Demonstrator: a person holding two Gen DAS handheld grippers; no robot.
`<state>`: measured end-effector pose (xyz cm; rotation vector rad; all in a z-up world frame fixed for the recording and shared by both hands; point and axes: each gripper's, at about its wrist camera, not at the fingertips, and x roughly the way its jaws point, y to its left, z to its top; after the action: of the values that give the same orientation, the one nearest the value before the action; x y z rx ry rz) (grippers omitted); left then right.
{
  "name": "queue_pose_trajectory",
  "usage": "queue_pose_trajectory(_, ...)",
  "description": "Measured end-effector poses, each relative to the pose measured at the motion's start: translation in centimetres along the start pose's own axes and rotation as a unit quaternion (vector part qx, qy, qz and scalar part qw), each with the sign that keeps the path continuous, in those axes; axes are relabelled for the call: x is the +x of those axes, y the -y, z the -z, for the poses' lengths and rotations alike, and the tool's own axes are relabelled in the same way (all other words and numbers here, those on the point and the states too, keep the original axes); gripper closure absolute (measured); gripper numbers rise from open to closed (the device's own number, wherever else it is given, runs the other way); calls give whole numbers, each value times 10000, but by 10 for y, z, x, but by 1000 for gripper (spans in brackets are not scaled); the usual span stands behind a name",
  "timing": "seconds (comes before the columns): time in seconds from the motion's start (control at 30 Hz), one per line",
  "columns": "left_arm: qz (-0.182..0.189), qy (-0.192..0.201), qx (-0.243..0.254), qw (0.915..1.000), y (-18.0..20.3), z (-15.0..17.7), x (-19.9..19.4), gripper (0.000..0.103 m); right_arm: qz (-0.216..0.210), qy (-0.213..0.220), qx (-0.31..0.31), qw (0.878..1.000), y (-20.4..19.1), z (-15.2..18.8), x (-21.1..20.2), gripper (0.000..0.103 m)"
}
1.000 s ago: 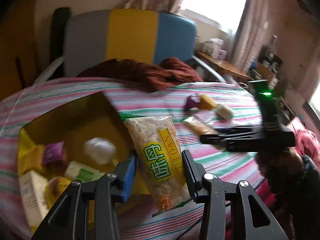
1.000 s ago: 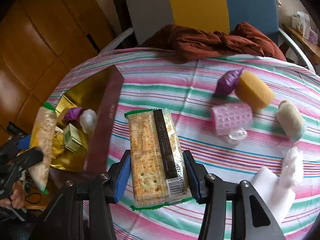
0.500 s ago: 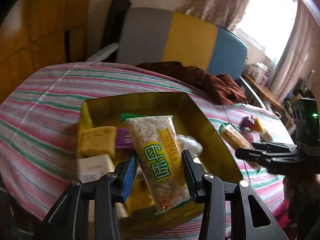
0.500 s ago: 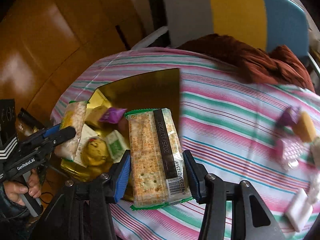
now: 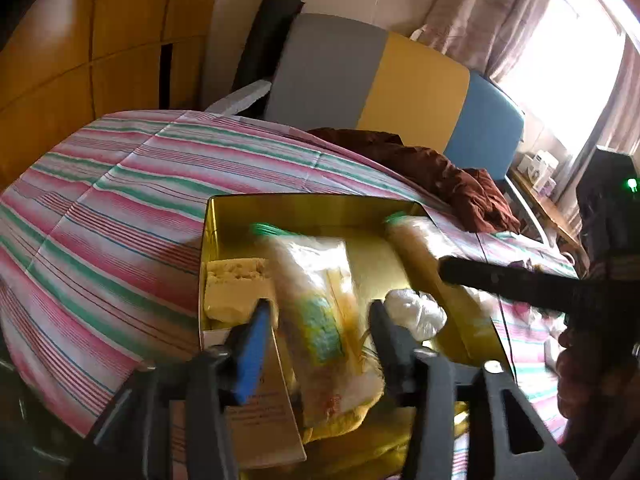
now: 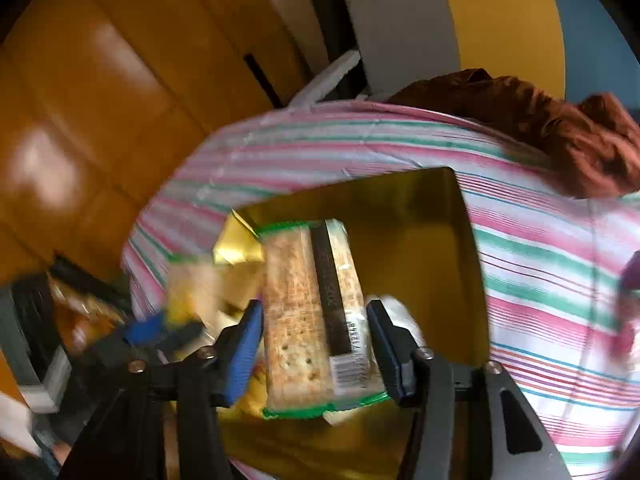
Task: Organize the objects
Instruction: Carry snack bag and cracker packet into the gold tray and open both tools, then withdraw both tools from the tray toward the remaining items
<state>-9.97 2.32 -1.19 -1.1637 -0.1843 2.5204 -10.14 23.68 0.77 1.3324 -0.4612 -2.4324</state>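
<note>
Your left claw [image 5: 316, 320] has just been opening; the clear-wrapped puffed-rice snack pack [image 5: 320, 312] sits loose between its jaws, over the gold-lined open box [image 5: 304, 204]. It is light, crinkly and crushable: take it by the flat sides. Your right claw [image 6: 314, 330], also just widened, straddles the green-edged clear cracker pack [image 6: 316, 312] over the same box on the striped worktop [image 6: 540, 280]; it looks brittle, so grip it by the long edges.

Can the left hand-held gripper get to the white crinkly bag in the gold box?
Probably yes. The white bag lies uncovered beside the left hand-held gripper, whose jaws have just been opening around the snack pack. That pack must drop clear first.
</note>
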Motion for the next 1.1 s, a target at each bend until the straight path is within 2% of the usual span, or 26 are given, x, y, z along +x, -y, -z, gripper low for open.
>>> queue_pose_trajectory(0.1,-48,21,-20,10000,-2,1,0,40,9,64,130,9999,-2,-3,4,41)
queue_pose_trajectory(0.2,-129,2,-29,9999,-4,4,0,40,15,-76,40,10000,-7,6,10,41)
queue_pose_trajectory(0.4,-379,64,28,9993,-3,9,-4,38,563,-226,-326,9976,-16,26,17,41)
queue_pose_trajectory(0.53,-508,208,100,9984,0,12,-12,33,802,-121,-459,9957,-20,38,13,41)
queue_pose_trajectory(0.8,-768,447,242,9957,8,18,-26,32,1125,94,-563,9920,-24,49,2,40)
queue_pose_trajectory(1.1,-777,526,354,9950,17,24,-32,29,1408,320,-703,9870,-29,61,-9,40)
